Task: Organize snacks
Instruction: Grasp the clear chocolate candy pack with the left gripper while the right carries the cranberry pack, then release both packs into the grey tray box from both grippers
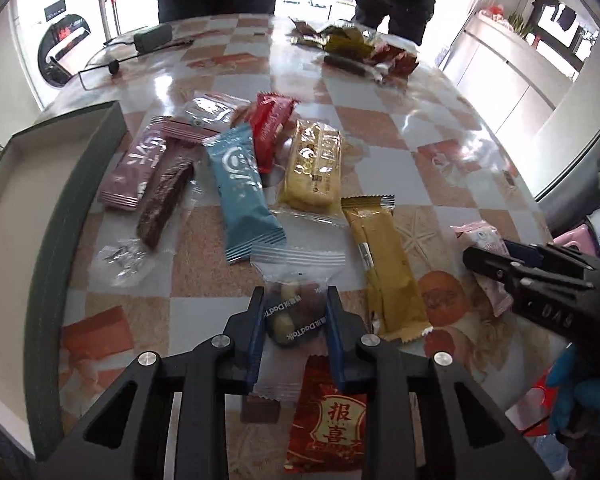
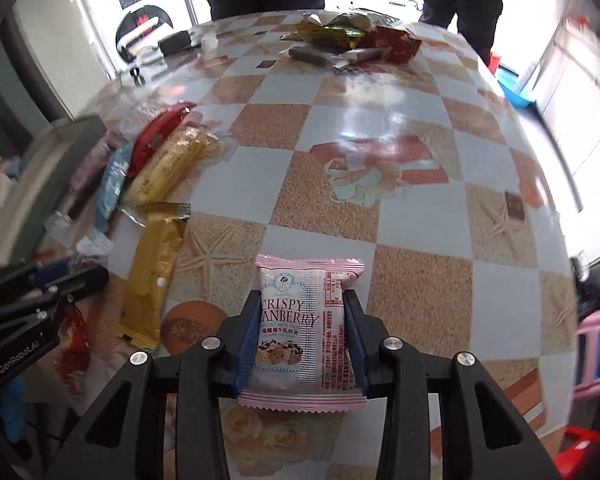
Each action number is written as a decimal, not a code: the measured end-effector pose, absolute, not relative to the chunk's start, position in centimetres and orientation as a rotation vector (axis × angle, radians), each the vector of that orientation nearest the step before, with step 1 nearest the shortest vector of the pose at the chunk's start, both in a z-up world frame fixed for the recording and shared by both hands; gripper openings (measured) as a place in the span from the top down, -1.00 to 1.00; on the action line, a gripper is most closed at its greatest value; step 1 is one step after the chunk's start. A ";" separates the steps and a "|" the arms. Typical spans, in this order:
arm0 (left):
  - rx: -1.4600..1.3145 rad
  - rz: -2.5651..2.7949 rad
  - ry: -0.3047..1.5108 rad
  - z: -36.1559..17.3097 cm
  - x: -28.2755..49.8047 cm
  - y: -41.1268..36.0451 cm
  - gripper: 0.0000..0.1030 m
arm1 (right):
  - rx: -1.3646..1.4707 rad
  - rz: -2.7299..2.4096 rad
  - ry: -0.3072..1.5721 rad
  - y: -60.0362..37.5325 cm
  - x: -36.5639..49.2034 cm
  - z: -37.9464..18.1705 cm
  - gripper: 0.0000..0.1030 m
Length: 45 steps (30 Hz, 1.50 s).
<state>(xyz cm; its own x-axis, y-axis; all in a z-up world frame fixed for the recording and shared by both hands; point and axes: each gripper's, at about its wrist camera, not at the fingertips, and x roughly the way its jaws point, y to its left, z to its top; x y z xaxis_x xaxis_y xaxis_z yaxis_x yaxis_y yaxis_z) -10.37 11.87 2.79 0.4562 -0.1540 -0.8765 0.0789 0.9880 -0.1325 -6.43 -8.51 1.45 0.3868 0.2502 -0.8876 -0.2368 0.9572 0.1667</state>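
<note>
My left gripper is shut on a clear packet of mixed nuts, held just above the table. A red packet with gold characters lies under it. My right gripper is shut on a pink Crispy Cranberry packet; it also shows at the right of the left wrist view. Loose snacks lie in a row: a mauve bar, a brown bar, a blue bar, a red packet, a yellow biscuit pack and a gold bar.
An open dark green box with a pale inside stands at the left. A pile of wrappers lies at the table's far side, and a black device with cables at the far left. Two people stand behind the table.
</note>
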 end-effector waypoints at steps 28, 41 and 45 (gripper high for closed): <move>-0.188 -0.050 0.920 9.0 -12.0 19.9 0.42 | 0.120 0.518 1.109 -2.3 -5.5 6.9 0.21; -0.281 0.193 0.902 8.5 -13.9 32.4 0.42 | -0.042 0.786 1.105 15.3 -4.8 8.8 0.21; -0.300 0.241 0.914 7.5 -14.3 35.1 0.42 | -0.072 0.849 1.133 20.8 -4.1 8.1 0.21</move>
